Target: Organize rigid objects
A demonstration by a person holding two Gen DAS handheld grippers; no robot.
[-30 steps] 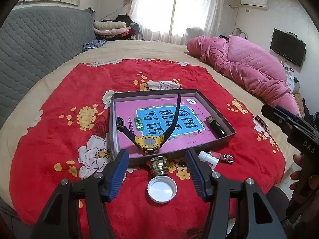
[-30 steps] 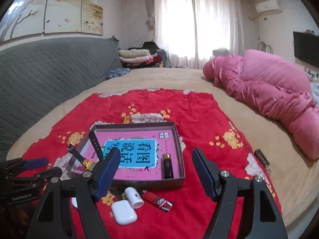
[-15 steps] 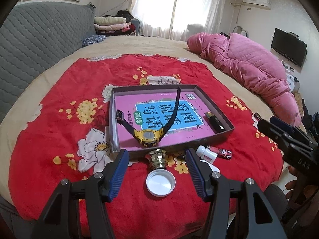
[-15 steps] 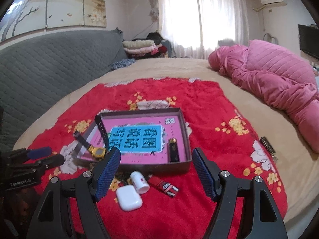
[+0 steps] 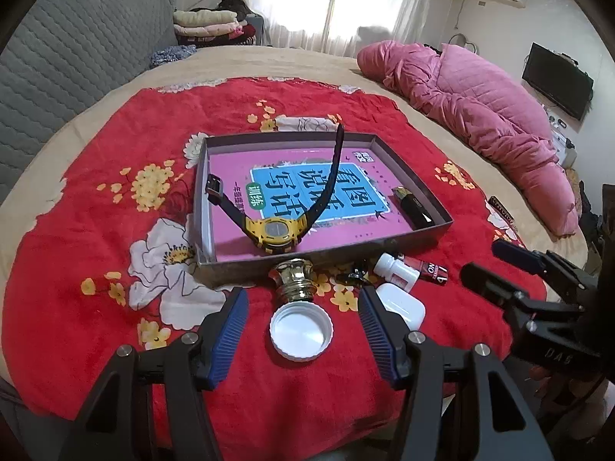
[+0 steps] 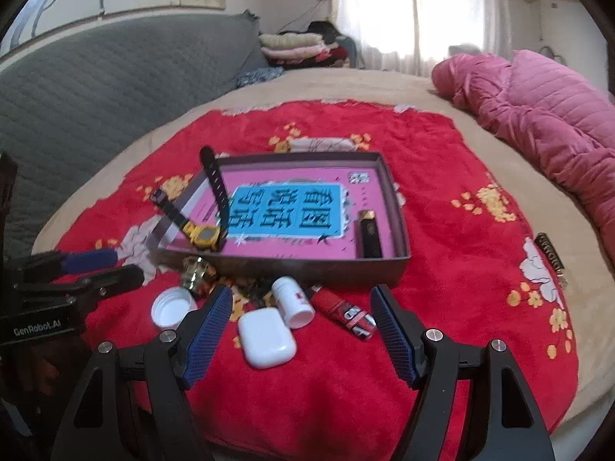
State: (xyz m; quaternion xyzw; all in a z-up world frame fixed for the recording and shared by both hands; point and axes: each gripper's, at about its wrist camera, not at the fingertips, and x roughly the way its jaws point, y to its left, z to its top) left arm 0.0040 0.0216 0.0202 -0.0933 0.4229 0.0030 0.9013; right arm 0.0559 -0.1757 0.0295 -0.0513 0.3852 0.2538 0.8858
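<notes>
A shallow grey box lined with a pink and blue book holds a yellow watch and a black lighter. In front of it lie a white cap, a gold knob, a white bottle, a white earbud case and a red lighter. My left gripper stands open, its jaws either side of the cap. My right gripper hangs open above the earbud case and bottle.
Everything lies on a red flowered cloth on a round bed. A pink quilt is heaped at the far right, a grey headboard at the left. A dark comb-like item lies off the cloth at the right.
The right gripper has sunk and tipped down toward the earbud case and bottle, which now show larger between its jaws. The left gripper has barely moved.
</notes>
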